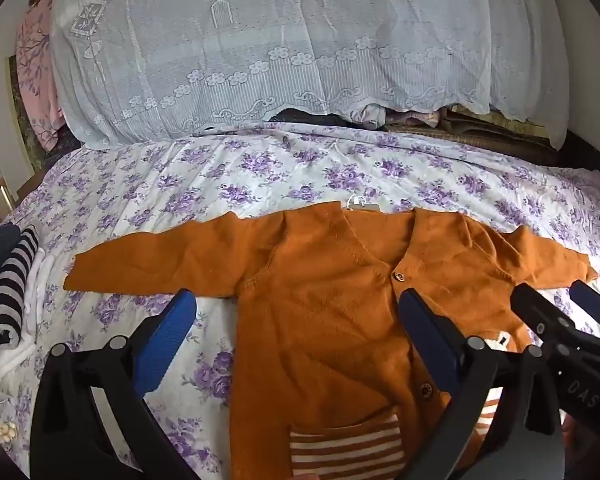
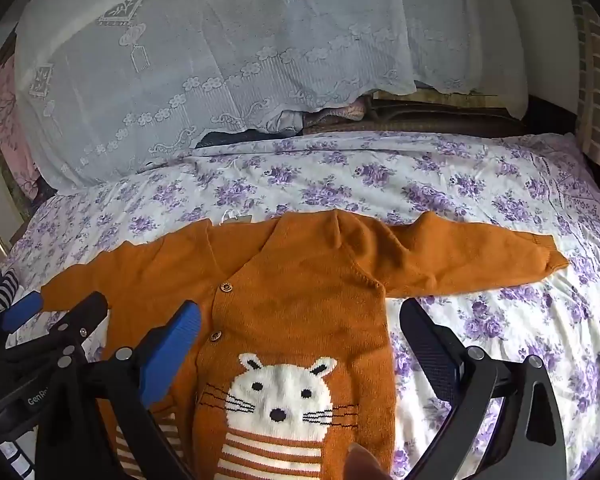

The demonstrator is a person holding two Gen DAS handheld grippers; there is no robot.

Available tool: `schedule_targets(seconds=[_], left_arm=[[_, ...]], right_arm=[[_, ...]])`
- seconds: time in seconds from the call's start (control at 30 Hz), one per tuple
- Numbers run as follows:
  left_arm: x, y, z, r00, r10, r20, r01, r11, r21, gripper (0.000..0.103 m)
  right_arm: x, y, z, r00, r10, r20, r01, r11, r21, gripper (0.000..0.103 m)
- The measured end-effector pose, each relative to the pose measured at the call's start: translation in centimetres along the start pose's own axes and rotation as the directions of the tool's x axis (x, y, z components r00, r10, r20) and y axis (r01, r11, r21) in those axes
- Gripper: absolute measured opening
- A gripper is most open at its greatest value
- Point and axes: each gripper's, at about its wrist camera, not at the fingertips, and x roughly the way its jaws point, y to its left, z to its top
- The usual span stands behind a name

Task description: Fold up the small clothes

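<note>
Orange knit, soft and light, makes up the cardigan (image 1: 320, 312), which lies face up and buttoned on the bed (image 1: 260, 168), both sleeves spread out flat. In the left wrist view one sleeve (image 1: 160, 260) runs off toward 9 o'clock and the other (image 1: 520, 256) toward 3 o'clock; a wooden button (image 1: 398, 276) sits at the base of the V-neck. The right wrist view shows a white cat face (image 2: 280, 392) knitted on the front panel, with stripes below it.

Such wool should drape and stretch rather than hold a crease, so a pinch on one layer would likely drag the rest along. The cuffs and shoulder seams look like the firmest places to take hold; the ribbed cuff at 3 o'clock in the right view (image 2: 548, 256) seems a fair first grip for bringing a sleeve across the chest.

Left claw (image 1: 296, 344) hangs over the body with its blue pads spread wide, nothing between them. Right claw (image 2: 300, 352) hovers likewise spread and empty above the cat.

Folded striped clothes (image 1: 8, 292) sit at 9 o'clock, a lace-covered pile (image 1: 260, 60) at 12.
</note>
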Motion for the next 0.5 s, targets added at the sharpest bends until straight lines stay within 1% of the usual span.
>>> schedule_targets(seconds=[0.03,0.07,0.13,0.2,0.23,0.43,0.5], left_arm=[[0.2,0.1,0.2,1.000,-0.003,0.001,0.003,1.000,-0.003,0.099],[-0.5,0.4,-0.2,0.999,0.000,0.039,0.001,1.000,-0.012,0.099],[-1.1,0.1,-0.2,0.998,0.017,0.053,-0.016,1.000,-0.009,0.099],[-1.7,0.3,-0.4,0.998,0.009,0.059,-0.008,1.000,-0.027,0.099],[-1.9,0.4,-0.4,0.998,0.008,0.058,-0.007,0.999,-0.031,0.099],[-1.4,0.3,-0.7,0.998,0.034,0.053,-0.032,0.999,-0.029,0.099],[-1.1,0.4,-0.7,0.998,0.042,0.048,-0.041,0.999,-0.037,0.099]], right_arm=[[0.0,0.0,0.0,1.000,-0.001,-0.001,0.001,1.000,0.001,0.100],[0.0,0.1,-0.1,1.000,-0.002,-0.001,0.002,1.000,0.001,0.100],[0.0,0.3,-0.2,1.000,-0.007,0.001,0.007,1.000,-0.002,0.100],[-0.2,0.5,-0.6,1.000,-0.006,0.007,0.006,1.000,-0.003,0.100],[-0.2,0.1,-0.3,1.000,0.003,-0.003,-0.003,1.000,0.007,0.100],[0.3,-0.3,0.0,1.000,0.006,-0.001,-0.006,1.000,-0.004,0.100],[-0.4,0.2,-0.3,1.000,-0.003,0.011,0.003,1.000,-0.005,0.100]])
